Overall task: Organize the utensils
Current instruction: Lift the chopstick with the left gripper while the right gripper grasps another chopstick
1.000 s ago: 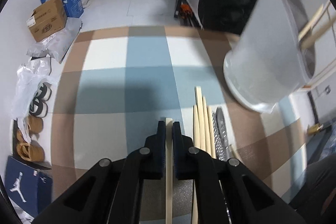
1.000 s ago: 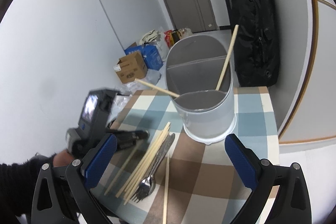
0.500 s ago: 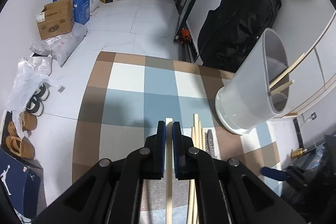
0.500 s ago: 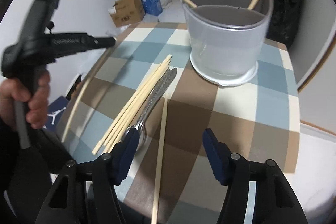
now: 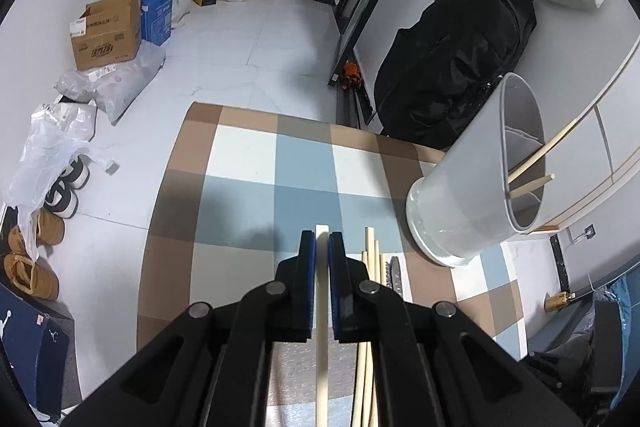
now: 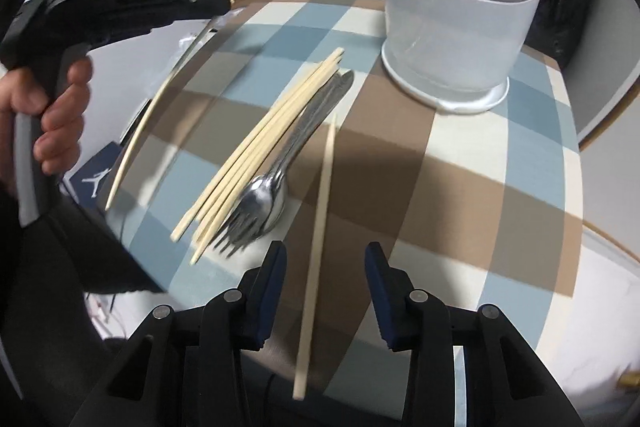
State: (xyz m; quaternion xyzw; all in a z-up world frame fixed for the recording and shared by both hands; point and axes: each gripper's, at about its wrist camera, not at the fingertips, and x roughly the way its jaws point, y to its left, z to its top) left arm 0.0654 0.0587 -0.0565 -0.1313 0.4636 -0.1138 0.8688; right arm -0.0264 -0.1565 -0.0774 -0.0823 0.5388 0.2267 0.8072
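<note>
Two grippers picking chopsticks off the checked table [image 6: 460, 163]

The left gripper [image 5: 322, 247] is clamping one chopstick [image 5: 322, 339] aloft; the right gripper [image 6: 325, 269] is closing around a lone chopstick [image 6: 320, 203], not yet pinching. Centring it between the jaws looks wise. About five more are lying beside the cutlery [image 6: 276, 175]; two are standing in the holder [image 6: 460, 39].
</note>
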